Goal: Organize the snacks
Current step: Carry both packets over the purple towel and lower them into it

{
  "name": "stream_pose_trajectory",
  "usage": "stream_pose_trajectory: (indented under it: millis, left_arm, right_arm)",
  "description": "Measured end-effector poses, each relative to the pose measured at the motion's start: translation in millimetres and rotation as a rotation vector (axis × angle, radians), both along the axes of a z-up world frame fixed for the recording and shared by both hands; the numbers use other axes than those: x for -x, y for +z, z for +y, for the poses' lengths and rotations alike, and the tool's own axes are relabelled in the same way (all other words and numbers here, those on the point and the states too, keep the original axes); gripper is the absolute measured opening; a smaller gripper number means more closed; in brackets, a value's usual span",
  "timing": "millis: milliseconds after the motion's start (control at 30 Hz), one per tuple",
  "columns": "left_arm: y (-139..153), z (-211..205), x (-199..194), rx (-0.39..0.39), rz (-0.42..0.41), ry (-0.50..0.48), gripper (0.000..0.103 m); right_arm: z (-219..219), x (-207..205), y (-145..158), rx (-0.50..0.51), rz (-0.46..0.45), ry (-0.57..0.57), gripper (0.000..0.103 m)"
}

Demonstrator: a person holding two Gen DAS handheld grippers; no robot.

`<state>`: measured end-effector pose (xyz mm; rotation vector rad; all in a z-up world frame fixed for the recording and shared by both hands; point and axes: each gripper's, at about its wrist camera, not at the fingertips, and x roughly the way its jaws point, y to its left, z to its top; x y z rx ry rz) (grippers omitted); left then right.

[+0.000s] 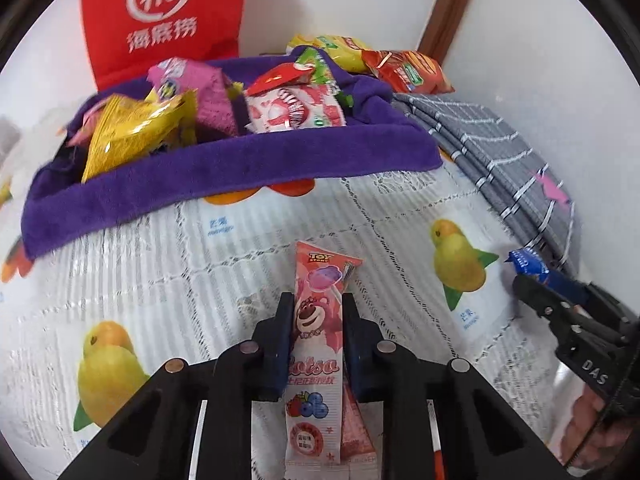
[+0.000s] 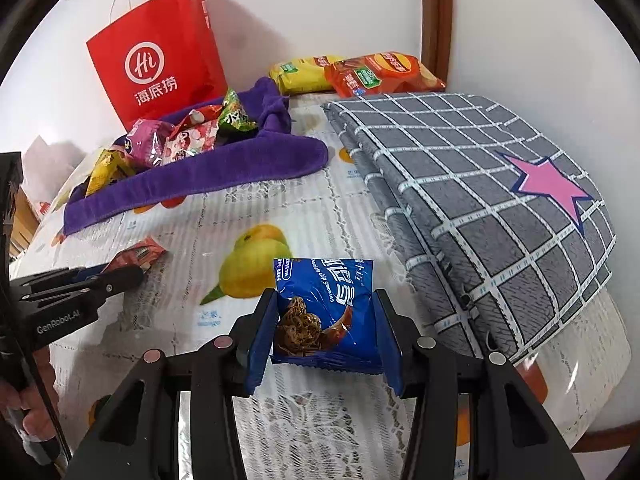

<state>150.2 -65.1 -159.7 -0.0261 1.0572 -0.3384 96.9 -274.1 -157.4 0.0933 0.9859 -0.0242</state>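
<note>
My left gripper (image 1: 316,300) is shut on a pink Lotso candy packet (image 1: 318,344) and holds it over the fruit-print tablecloth. My right gripper (image 2: 324,300) is shut on a blue chocolate-chip cookie packet (image 2: 326,312) above the cloth. In the left wrist view the right gripper (image 1: 520,276) shows at the right edge with the blue packet (image 1: 528,266). In the right wrist view the left gripper (image 2: 136,274) shows at the left with the pink packet's tip (image 2: 140,254). A purple towel (image 1: 224,172), (image 2: 200,176) lies at the back with several snack packets piled on it.
A red paper bag (image 2: 160,60) stands against the wall behind the towel. Yellow (image 2: 300,74) and orange (image 2: 380,74) chip bags lie at the back corner. A folded grey checked cloth (image 2: 480,184) with a pink star covers the table's right side.
</note>
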Motion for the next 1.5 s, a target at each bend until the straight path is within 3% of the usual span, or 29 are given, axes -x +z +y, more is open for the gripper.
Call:
stream_pose_trajectory:
  millis: [300, 733, 1067, 1500]
  left_arm:
    - [14.9, 39.2, -1.1, 0.062, 0.011, 0.035, 0.021]
    - [78.0, 96.6, -29.9, 0.107, -0.119, 0.115, 0.021]
    - [83.1, 134.1, -65.8, 0.149, -0.131, 0.203, 0.021]
    - [83.3, 139.5, -97.5, 0.188, -0.136, 0.246, 0.021]
  right_arm:
    - [27.1, -16.0, 26.0, -0.002, -0.033, 0.031, 0.047]
    - [76.0, -65.9, 66.8, -0.08, -0.11, 0.09, 0.047]
    - [94.6, -105.7, 76.8, -0.116, -0.127, 0.111, 0.047]
    - [105.9, -155.7, 85.4, -0.168, -0.143, 0.133, 0.047]
